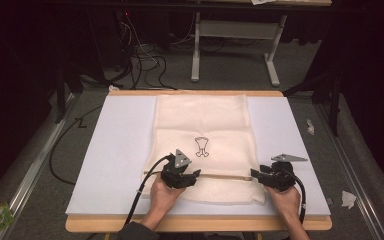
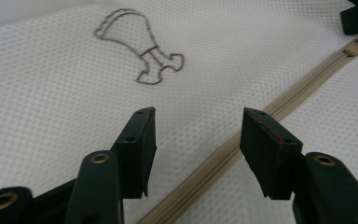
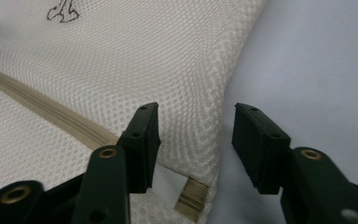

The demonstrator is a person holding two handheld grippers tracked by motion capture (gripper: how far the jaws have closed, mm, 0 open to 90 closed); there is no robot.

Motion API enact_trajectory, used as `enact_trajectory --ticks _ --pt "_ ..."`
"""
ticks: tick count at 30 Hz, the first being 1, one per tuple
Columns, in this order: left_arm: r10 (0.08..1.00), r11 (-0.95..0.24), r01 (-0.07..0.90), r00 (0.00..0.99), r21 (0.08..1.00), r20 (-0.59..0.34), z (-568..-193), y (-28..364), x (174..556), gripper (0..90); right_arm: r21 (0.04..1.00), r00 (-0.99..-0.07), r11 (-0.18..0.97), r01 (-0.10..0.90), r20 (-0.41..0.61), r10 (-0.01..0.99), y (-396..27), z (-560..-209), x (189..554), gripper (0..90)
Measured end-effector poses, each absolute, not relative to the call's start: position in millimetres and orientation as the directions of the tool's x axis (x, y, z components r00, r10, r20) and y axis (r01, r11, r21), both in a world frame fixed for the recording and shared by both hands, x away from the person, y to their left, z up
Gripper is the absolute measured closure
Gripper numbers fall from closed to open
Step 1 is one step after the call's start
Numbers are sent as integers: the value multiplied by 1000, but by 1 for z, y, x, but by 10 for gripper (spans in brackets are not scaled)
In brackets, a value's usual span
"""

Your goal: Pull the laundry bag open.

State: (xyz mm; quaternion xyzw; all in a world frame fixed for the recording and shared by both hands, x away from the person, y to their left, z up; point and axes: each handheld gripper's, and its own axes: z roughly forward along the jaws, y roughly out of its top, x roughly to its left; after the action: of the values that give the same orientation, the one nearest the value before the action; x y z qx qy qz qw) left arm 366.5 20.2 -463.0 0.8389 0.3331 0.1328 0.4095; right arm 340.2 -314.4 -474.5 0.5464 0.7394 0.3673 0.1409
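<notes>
Your left hand-held gripper (image 1: 192, 176) and right hand-held gripper (image 1: 256, 174) both stand wide and hold nothing, poised over the zipper (image 1: 222, 175) of the cream mesh bag (image 1: 202, 117), which lies flat along the middle of the surface (image 1: 120, 130), its near end toward the near edge. Close on mesh alone at the zipper's end (image 3: 191, 198) and the fabric bunches or the bag slides. Farther up, the printed motif (image 1: 201, 146) may wrinkle if you drag.
</notes>
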Motion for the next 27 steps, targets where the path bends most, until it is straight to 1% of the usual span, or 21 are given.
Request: enact_trajectory --ticks 1,2,3,4,5,6,7,10,15,21,27 --pt "650 -462 440 759 770 -44 -463 8 367 461 693 -376 152 704 183 908 -312 -474 339 634" --pt "650 -462 440 759 770 -44 -463 8 367 463 693 -376 152 704 183 908 -312 -474 339 634" --pt "642 -469 437 765 767 -43 -464 1 367 463 696 -381 167 698 164 910 -311 -474 339 686" --pt "633 -478 439 773 761 -49 -465 -5 368 469 694 -385 182 697 147 911 -310 -474 339 770" --pt "622 -490 439 782 754 -51 -465 -12 369 469 693 -389 185 697 149 909 -311 -474 339 802" --pt "610 -501 433 791 749 -49 -465 -19 369 469 693 -389 185 697 149 909 -311 -474 339 802" --pt "598 -511 428 800 746 -50 -465 -26 369 472 692 -399 192 696 150 905 -311 -474 339 845" --pt "553 -525 409 831 746 -66 -461 -47 367 481 693 -415 211 689 138 899 -311 -473 339 866" --pt "458 -568 347 887 746 -64 -455 -87 358 509 712 -423 198 674 151 894 -313 -469 337 880" --pt "424 -580 343 902 739 -85 -459 -107 356 539 730 -443 204 653 149 884 -313 -460 335 882" --pt "419 -581 355 902 732 -104 -462 -110 356 580 740 -454 197 643 161 877 -313 -454 333 882"
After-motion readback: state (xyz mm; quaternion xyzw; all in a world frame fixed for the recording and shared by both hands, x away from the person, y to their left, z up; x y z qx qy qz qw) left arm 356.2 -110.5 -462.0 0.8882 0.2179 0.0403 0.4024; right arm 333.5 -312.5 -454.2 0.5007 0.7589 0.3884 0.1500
